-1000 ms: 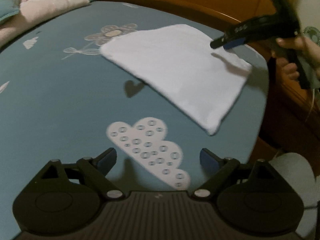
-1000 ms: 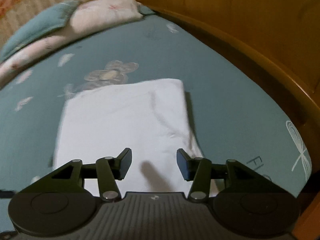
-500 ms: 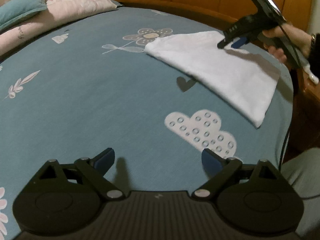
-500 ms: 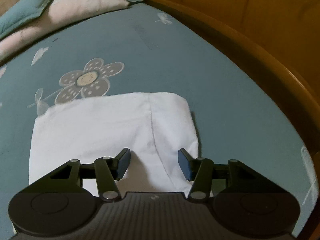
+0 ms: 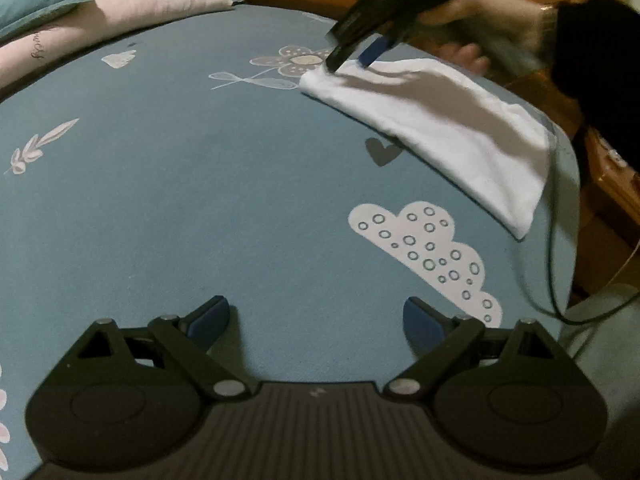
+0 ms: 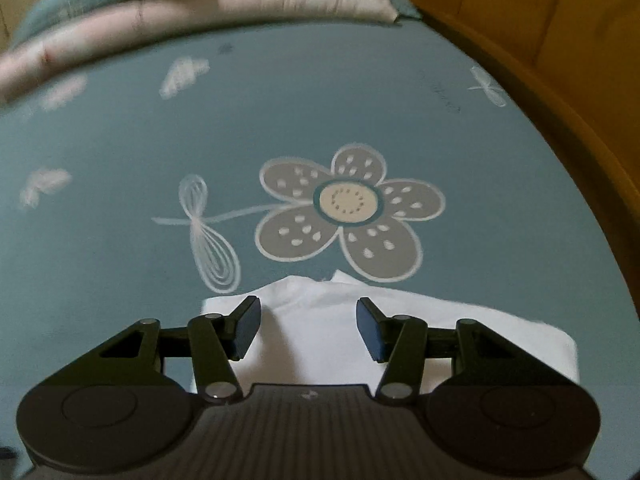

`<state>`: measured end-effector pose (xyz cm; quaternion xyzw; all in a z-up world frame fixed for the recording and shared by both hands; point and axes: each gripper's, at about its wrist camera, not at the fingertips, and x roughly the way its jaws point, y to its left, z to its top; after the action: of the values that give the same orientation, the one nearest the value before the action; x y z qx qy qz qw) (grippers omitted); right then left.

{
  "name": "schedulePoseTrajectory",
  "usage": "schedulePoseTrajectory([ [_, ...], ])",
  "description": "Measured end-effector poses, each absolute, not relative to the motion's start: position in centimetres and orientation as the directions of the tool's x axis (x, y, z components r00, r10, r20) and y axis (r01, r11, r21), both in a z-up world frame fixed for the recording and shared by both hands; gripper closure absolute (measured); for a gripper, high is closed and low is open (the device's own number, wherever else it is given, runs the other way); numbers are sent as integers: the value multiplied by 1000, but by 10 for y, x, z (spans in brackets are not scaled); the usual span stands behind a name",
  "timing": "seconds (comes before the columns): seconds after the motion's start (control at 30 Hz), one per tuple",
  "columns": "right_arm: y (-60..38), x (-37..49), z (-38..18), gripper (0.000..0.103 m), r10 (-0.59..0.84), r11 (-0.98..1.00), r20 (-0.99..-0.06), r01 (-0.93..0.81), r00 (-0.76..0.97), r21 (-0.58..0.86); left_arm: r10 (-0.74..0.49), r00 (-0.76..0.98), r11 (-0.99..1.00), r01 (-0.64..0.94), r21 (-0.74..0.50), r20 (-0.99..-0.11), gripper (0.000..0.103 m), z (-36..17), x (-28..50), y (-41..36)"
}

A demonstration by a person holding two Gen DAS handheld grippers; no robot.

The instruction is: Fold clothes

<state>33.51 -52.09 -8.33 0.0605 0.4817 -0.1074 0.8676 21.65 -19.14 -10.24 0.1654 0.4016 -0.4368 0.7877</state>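
Note:
A folded white garment (image 5: 452, 128) lies on the blue patterned bed sheet (image 5: 180, 184) near the right edge of the bed. In the right wrist view the white garment (image 6: 320, 328) sits under my right gripper (image 6: 308, 324), which is open over its far corner beside the grey flower print. In the left wrist view my right gripper (image 5: 352, 56), blurred and held by a hand in a dark sleeve, hangs over that same corner. My left gripper (image 5: 316, 320) is open above bare sheet, well short of the garment, with nothing between its fingers.
Pink and teal pillows (image 5: 120, 0) lie at the head of the bed. A wooden bed frame (image 6: 560, 80) curves along the right side. A dark cable (image 5: 556, 240) hangs past the bed's right edge. A white cloud print (image 5: 432, 248) marks the sheet near my left gripper.
My right gripper has travelled along the garment from its near side to its far corner by the flower. The left gripper has drifted away over bare sheet. Both stay open.

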Motion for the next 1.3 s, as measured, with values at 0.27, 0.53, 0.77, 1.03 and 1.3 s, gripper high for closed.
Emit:
schedulePoseTrajectory([
  [0.27, -512, 312, -67, 42, -79, 968, -825, 241, 559, 70, -552, 323, 594, 800, -90, -769, 9, -99, 222, -183],
  [0.53, -488, 285, -87, 39, -89, 974, -856, 222, 509, 31, -573, 331, 568, 820, -73, -750, 8, -89, 210, -186],
  [0.77, -494, 269, -70, 38, -110, 960, -851, 278, 513, 43, -593, 312, 559, 823, -101, -742, 8, -88, 209, -184],
  [1.03, -498, 261, -71, 34, -130, 938, -858, 343, 497, 57, -588, 321, 572, 814, -102, -743, 8, -89, 211, -183],
  [1.3, -528, 201, -58, 33, -180, 893, -854, 446, 487, 67, -625, 275, 523, 842, -131, -731, 8, -87, 203, -185],
])
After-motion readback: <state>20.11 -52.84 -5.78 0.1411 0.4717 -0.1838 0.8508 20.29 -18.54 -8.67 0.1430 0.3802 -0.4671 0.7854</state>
